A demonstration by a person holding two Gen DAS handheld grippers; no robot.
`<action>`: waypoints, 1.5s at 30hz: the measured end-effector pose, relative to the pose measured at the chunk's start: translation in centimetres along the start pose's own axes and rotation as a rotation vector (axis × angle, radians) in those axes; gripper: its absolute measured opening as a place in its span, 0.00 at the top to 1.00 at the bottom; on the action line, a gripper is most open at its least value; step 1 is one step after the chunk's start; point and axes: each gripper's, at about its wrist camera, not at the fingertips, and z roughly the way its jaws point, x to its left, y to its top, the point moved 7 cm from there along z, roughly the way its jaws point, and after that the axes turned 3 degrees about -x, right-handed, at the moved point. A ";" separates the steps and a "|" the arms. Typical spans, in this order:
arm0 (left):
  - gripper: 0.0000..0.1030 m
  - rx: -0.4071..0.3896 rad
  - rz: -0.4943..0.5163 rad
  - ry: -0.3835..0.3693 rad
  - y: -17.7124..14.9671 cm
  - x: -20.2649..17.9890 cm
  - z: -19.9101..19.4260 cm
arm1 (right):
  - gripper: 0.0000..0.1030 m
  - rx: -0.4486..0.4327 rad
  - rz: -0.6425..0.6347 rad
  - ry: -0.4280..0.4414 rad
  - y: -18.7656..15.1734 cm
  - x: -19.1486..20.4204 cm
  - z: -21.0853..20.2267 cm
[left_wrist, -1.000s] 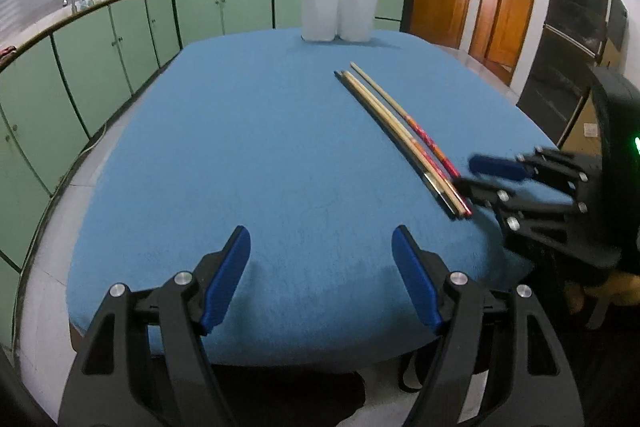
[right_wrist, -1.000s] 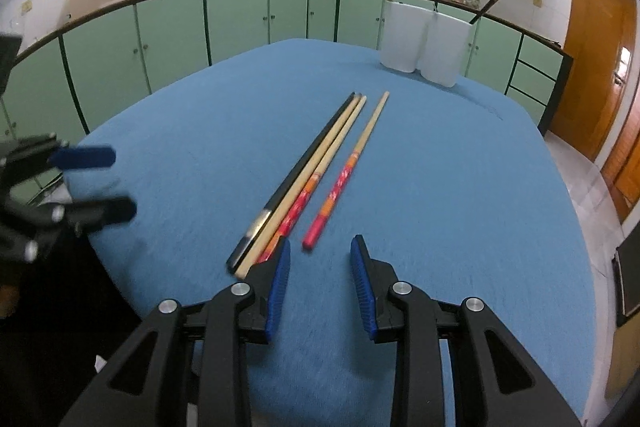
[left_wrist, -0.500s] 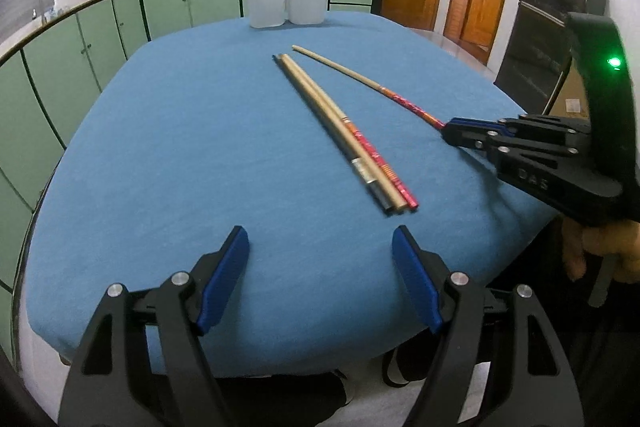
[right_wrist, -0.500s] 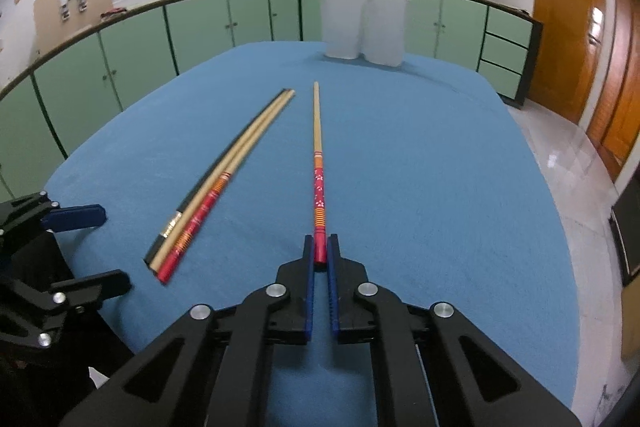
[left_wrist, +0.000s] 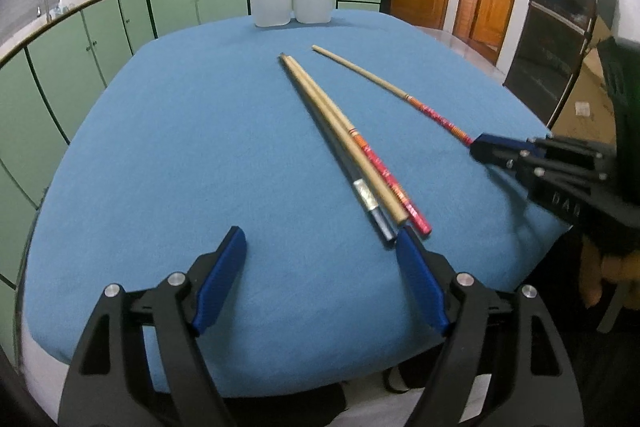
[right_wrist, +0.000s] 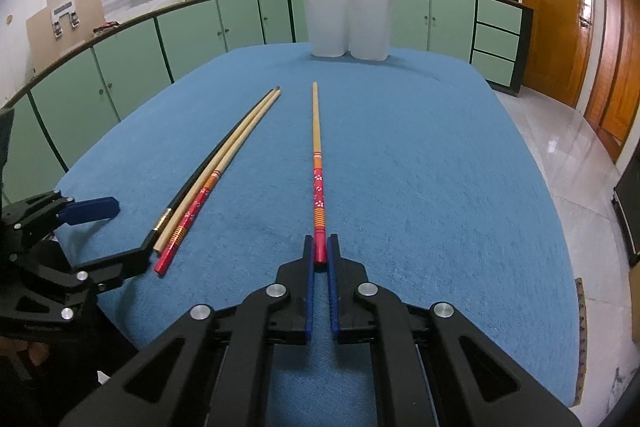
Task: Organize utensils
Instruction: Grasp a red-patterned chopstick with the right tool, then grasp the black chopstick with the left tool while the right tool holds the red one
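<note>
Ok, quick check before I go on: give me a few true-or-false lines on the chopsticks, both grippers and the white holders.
1. The right gripper is shut on the red end of the lone chopstick. True.
2. The left gripper holds a chopstick. False: its jaws are open with only blue cloth between them.
3. Three chopsticks lie bunched together on the cloth. True.
4. The two white holders are empty. False: chopsticks stick out of both.
5. The lone chopstick is already lifted upright. False: it lies flat along the cloth, pointing towards the holders.
</note>
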 end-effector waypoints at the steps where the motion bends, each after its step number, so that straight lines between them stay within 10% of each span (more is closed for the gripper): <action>1: 0.25 -0.001 -0.002 0.004 0.0 0.2 0.0 | 0.94 0.000 0.002 0.000 0.0 0.0 0.0; 13: 0.26 -0.025 -0.049 0.022 1.0 0.9 0.7 | 0.91 -0.014 -0.016 -0.032 0.1 1.3 0.1; 22: 0.87 -0.091 -0.186 0.143 1.6 3.7 0.7 | 0.92 -0.046 0.043 -0.219 0.0 1.1 0.0; 28: 0.86 -0.092 -0.274 0.225 0.8 6.2 -0.5 | 0.92 -0.033 0.128 -0.300 -0.6 -1.0 -0.8; 35: 0.79 -0.071 -0.183 0.085 0.3 3.9 -1.1 | 0.92 -0.045 -0.018 -0.201 -1.1 2.3 -1.3; 45: 0.65 -0.084 -0.177 0.105 0.5 4.3 -0.3 | 0.89 -0.059 -0.002 -0.220 -0.9 2.6 -0.6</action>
